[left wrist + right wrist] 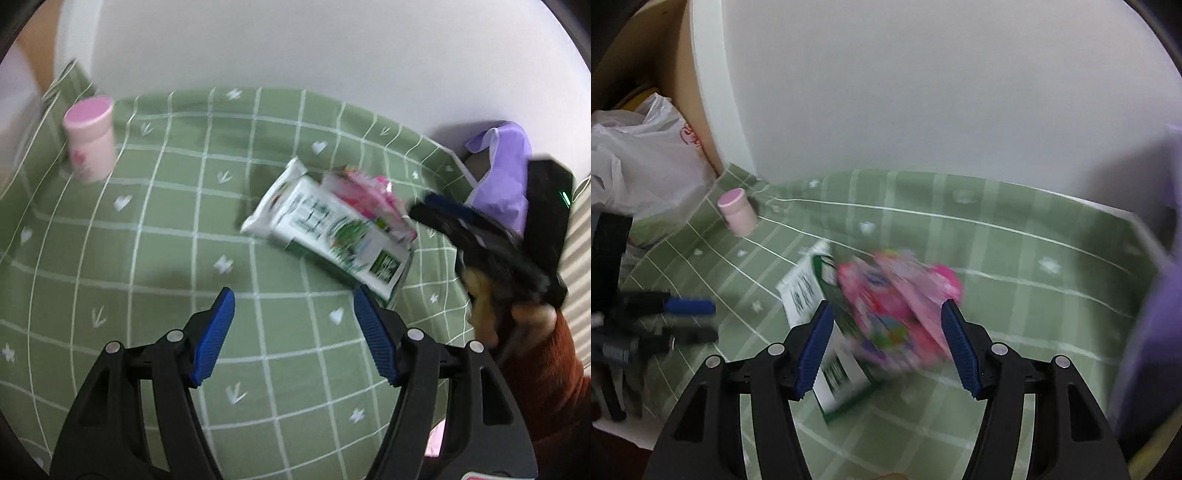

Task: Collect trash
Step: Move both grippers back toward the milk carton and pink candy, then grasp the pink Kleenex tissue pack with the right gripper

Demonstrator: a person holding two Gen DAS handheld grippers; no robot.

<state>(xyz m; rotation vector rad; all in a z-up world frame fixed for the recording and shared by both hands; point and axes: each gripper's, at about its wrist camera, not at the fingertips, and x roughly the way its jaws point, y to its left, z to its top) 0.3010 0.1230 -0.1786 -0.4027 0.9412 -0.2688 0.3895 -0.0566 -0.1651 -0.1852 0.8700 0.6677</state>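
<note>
While both views smear with motion blur, the left hand-held gripper [293, 306] hangs over the green checked cloth [155, 236] on the desk, its blue-padded fingers spread wide with nothing between them. Just ahead of its right finger lies the green-and-white carton [325, 229], flat on the cloth, and the pink snack wrapper [369, 199] rests against the carton's far side. Far off to the front-left of it, a pink bottle [90, 142] stands upright near the cloth's edge.

Over on the other side, the right hand-held gripper [886, 317] is spread just as wide, and the wrapper [897, 310] sits right between its fingertips, though the blur won't let me say whether the pads touch it. The carton [809, 295] runs beneath its left finger. A white plastic bag [639, 162] sits far left, and something purple [1156, 332] looms at its right.
</note>
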